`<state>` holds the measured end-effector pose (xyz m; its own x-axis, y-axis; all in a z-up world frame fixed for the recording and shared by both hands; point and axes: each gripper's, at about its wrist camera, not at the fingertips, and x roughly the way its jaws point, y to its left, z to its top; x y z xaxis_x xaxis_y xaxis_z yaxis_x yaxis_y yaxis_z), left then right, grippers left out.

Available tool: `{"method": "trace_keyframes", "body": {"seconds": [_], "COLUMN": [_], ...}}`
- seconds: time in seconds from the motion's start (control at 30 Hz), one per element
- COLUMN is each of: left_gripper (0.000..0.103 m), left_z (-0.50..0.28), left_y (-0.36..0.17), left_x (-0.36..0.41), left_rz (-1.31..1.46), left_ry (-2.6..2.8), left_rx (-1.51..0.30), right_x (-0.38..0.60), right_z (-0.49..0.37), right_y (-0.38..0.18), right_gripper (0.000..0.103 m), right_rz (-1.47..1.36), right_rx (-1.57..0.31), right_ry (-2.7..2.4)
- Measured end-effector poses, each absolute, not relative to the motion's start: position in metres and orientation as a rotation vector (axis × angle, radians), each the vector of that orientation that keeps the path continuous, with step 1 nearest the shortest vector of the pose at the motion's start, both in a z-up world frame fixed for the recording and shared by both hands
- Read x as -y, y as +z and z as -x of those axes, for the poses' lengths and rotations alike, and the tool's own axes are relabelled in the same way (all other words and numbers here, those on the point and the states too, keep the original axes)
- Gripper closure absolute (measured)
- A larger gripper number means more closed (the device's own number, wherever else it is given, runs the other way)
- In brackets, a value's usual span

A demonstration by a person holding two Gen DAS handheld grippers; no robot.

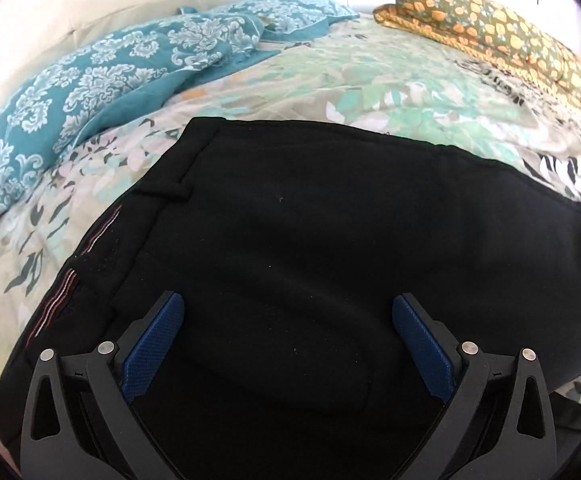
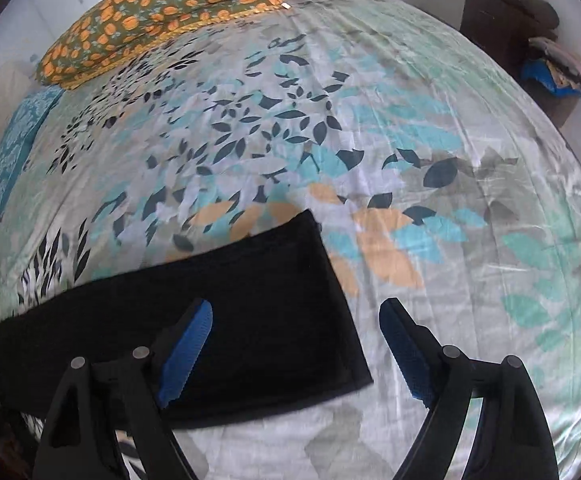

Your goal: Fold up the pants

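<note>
Both sets of jaws stood wide apart and held nothing. The left gripper [image 1: 288, 308] hung over the pants [image 1: 310, 240], with its bumpy blue pads [image 1: 152, 346] spread over the dark cloth. The right gripper [image 2: 295, 312] hung over the leg end of the pants [image 2: 250, 300]; one blue pad [image 2: 188, 350] was above the black cloth and the other was above the bare bedsheet [image 2: 430, 160] to the right. Whether the pads touched the cloth could not be told.

The pants were black and soft, and lay flat on the near part of the bed. The waistband was at the left, with a thin striped edge and a belt loop. The leg end was straight and square.

The bedsheet was smooth, with a leaf print in teal, navy and orange. A teal pillow [image 1: 90, 80] with white swirls lay far left. An olive pillow [image 1: 490, 28] with orange fruit lay far back.
</note>
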<state>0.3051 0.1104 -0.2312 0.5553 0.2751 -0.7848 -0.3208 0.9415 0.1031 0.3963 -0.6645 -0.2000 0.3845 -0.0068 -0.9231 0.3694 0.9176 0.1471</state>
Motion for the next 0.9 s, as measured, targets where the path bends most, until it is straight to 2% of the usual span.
{"method": "trace_keyframes", "body": {"seconds": [0.17,0.23,0.27,0.3,0.33,0.37,0.5,0.63,0.7,0.83,0.9], "left_gripper": [0.001,0.001,0.001,0.001,0.001,0.001,0.001,0.001,0.001,0.001,0.000], "left_z": [-0.306,-0.308,-0.307,-0.308,-0.308,-0.308,-0.309,-0.310,-0.311,-0.312,-0.314], "left_y": [-0.234,-0.237,-0.239,-0.239,-0.240,-0.240,-0.240,-0.238,-0.238,-0.235,-0.233], "left_x": [-0.106,-0.106,-0.107,-0.107,-0.108,-0.108,-0.108,-0.105,-0.105,-0.104,-0.102], "left_rz": [0.044,0.042,0.045,0.047,0.046,0.044,0.039,0.025,0.022,0.010,-0.004], "left_ry": [0.362,0.365,0.364,0.364,0.365,0.366,0.370,0.380,0.383,0.395,0.401], "left_rx": [-0.898,-0.895,-0.894,-0.893,-0.893,-0.892,-0.894,-0.901,-0.906,-0.927,-0.952], "right_x": [0.666,0.659,0.655,0.650,0.644,0.638,0.593,0.543,0.541,0.576,0.605], "right_z": [-0.427,-0.427,-0.424,-0.417,-0.408,-0.396,-0.317,-0.197,-0.138,-0.067,-0.050], "right_y": [-0.226,-0.226,-0.222,-0.215,-0.206,-0.195,-0.138,-0.103,-0.110,-0.161,-0.153], "right_gripper": [0.018,0.038,0.064,0.078,0.089,0.095,0.096,0.098,0.099,0.103,0.103], "right_rz": [-0.355,-0.338,-0.330,-0.299,-0.275,-0.259,-0.150,-0.023,-0.010,-0.035,-0.113], "right_rx": [-1.149,-1.132,-1.111,-1.084,-1.054,-1.021,-0.921,-0.896,-0.930,-1.131,-1.089], "right_ry": [-0.291,-0.242,-0.214,-0.216,-0.200,-0.167,-0.008,0.073,0.040,-0.189,-0.271]}}
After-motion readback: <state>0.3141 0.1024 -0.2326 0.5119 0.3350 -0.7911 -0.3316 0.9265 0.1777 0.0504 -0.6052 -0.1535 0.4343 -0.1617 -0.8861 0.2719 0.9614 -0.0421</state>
